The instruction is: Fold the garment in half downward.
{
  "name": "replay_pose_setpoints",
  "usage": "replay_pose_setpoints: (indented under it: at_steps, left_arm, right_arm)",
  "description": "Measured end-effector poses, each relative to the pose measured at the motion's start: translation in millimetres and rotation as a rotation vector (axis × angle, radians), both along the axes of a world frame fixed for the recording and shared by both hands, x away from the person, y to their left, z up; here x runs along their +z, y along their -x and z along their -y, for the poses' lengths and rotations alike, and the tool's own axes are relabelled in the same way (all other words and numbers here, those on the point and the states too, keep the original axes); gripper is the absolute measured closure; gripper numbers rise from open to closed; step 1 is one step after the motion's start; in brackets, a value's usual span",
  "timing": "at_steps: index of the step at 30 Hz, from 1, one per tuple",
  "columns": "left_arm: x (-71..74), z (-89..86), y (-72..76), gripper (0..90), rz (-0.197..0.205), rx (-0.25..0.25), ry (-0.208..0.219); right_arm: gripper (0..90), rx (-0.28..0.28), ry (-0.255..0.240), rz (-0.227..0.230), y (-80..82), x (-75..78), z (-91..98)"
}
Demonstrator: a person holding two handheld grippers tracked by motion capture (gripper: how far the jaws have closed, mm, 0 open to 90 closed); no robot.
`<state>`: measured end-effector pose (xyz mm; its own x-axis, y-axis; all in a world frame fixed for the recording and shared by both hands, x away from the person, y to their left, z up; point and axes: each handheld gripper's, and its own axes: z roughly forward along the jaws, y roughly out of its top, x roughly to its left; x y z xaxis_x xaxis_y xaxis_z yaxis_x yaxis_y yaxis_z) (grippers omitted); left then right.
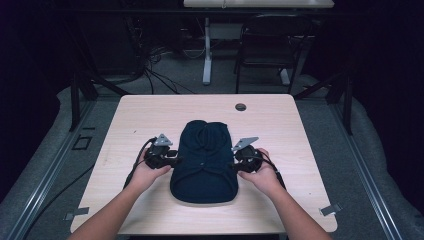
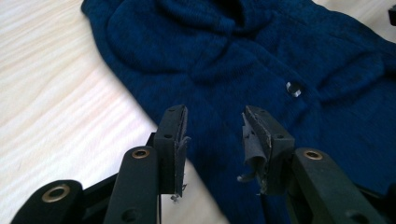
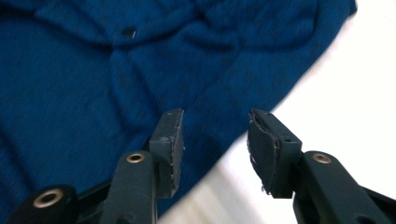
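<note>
Light wooden table (image 1: 150, 115) bearing at its centre a navy knit cardigan (image 1: 204, 162), sleeves folded inward, final folds seemingly remaining; left tool (image 1: 176, 161) and right tool (image 1: 234, 165), jaws apart, unladen, at opposite side edges; one clear button (image 2: 293, 88).

You are looking at a dark navy knit (image 1: 204, 162), showing a brighter blue in both gripper views, with one small shiny button (image 2: 293, 88) glinting pale. The table (image 1: 280, 125) is showing a light wood grain with a dark round hole (image 1: 240, 107). Your grippers' jaws are showing black, with brass-coloured rivets (image 2: 140, 153).
</note>
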<state>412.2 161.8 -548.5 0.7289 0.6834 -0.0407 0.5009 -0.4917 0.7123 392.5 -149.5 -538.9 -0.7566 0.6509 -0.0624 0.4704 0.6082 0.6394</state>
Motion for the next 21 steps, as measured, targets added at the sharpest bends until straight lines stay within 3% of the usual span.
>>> replay_pose_setpoints:
  at_steps: [4,8,10,15,21]
  left_arm:
    - [-7.8,13.9,-14.6,63.8,0.015,-0.020,-0.065]
    - [-13.8,19.2,-18.5,65.4,0.008,-0.031,-0.082]
    - [-19.6,22.5,-19.7,65.6,-0.004,-0.038,-0.104]
    - [-21.3,23.4,-19.3,67.5,-0.007,-0.047,-0.107]
    - [-21.2,23.7,-16.3,67.8,-0.004,-0.060,-0.119]
  right_arm:
    - [58.2,0.001,0.003,-0.001,-20.0,-1.8,-11.9]
    - [62.2,0.005,0.016,-0.003,-27.8,-4.2,-18.9]
    - [65.1,0.013,0.049,-0.004,-32.4,-10.7,-24.7]
    - [67.7,0.035,0.102,-0.025,-33.9,-20.5,-28.2]
    - [69.3,0.016,0.043,-0.055,-33.5,-24.9,-22.0]
